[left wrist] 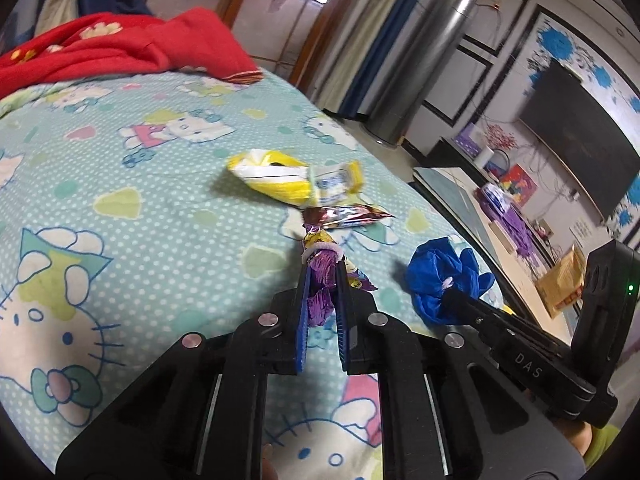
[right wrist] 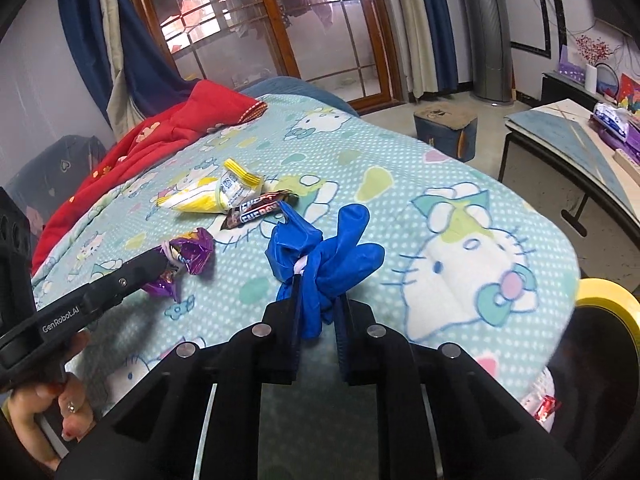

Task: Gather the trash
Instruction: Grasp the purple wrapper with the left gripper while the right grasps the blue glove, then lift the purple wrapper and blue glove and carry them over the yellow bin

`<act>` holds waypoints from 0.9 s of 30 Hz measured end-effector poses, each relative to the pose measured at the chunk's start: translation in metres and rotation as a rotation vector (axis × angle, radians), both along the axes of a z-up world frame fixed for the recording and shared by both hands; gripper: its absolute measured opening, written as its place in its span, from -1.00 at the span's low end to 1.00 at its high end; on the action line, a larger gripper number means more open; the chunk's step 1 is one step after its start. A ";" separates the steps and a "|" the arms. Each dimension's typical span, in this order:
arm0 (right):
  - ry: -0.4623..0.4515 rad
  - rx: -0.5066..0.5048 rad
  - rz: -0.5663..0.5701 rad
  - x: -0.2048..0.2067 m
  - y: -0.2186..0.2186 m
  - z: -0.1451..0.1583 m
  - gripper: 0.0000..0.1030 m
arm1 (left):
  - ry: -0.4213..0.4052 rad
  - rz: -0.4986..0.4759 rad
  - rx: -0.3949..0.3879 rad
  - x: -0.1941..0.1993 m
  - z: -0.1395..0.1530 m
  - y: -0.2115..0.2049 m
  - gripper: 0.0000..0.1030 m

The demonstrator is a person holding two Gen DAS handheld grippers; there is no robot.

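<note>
My left gripper (left wrist: 323, 266) is shut on a crumpled purple foil wrapper (left wrist: 320, 280) and holds it just above the Hello Kitty bedspread (left wrist: 120, 184); the wrapper also shows in the right wrist view (right wrist: 192, 254). My right gripper (right wrist: 318, 286) is shut on a blue glove (right wrist: 320, 256), which also shows in the left wrist view (left wrist: 440, 280). A yellow and white wrapper (left wrist: 288, 182) and a dark snack bar wrapper (left wrist: 348, 216) lie on the bed beyond both grippers, also in the right wrist view as the yellow wrapper (right wrist: 208, 194) and the bar wrapper (right wrist: 260, 208).
A red blanket (left wrist: 120, 48) lies at the bed's far end. A black bin with a yellow rim (right wrist: 604, 336) stands at the bed's right edge. A low table (right wrist: 568, 148) with clutter, a stool (right wrist: 446, 128) and a TV (left wrist: 580, 148) are to the right.
</note>
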State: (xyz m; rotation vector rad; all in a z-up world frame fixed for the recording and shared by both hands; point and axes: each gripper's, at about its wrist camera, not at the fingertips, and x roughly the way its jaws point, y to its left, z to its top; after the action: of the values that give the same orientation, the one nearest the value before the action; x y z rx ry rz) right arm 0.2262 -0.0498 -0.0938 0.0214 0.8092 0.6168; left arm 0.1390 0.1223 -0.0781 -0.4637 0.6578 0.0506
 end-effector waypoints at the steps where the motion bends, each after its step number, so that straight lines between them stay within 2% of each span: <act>1: -0.001 0.002 -0.005 -0.001 -0.003 0.001 -0.74 | -0.005 -0.009 0.003 0.000 0.001 -0.002 -0.87; 8: -0.017 0.021 -0.037 -0.005 -0.028 0.014 -0.74 | -0.056 -0.093 0.012 -0.007 0.011 -0.023 -0.87; 16: -0.043 0.017 -0.069 -0.012 -0.053 0.024 -0.74 | -0.081 -0.179 0.000 -0.012 0.020 -0.051 -0.87; 27: -0.049 -0.004 -0.142 -0.019 -0.101 0.029 -0.74 | -0.105 -0.284 0.023 -0.018 0.029 -0.087 -0.87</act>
State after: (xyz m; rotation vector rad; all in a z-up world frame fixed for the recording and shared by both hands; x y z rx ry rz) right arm 0.2073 -0.1505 -0.0648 0.0593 0.7547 0.4800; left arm 0.1214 0.0356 -0.0495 -0.3452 0.6142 -0.2330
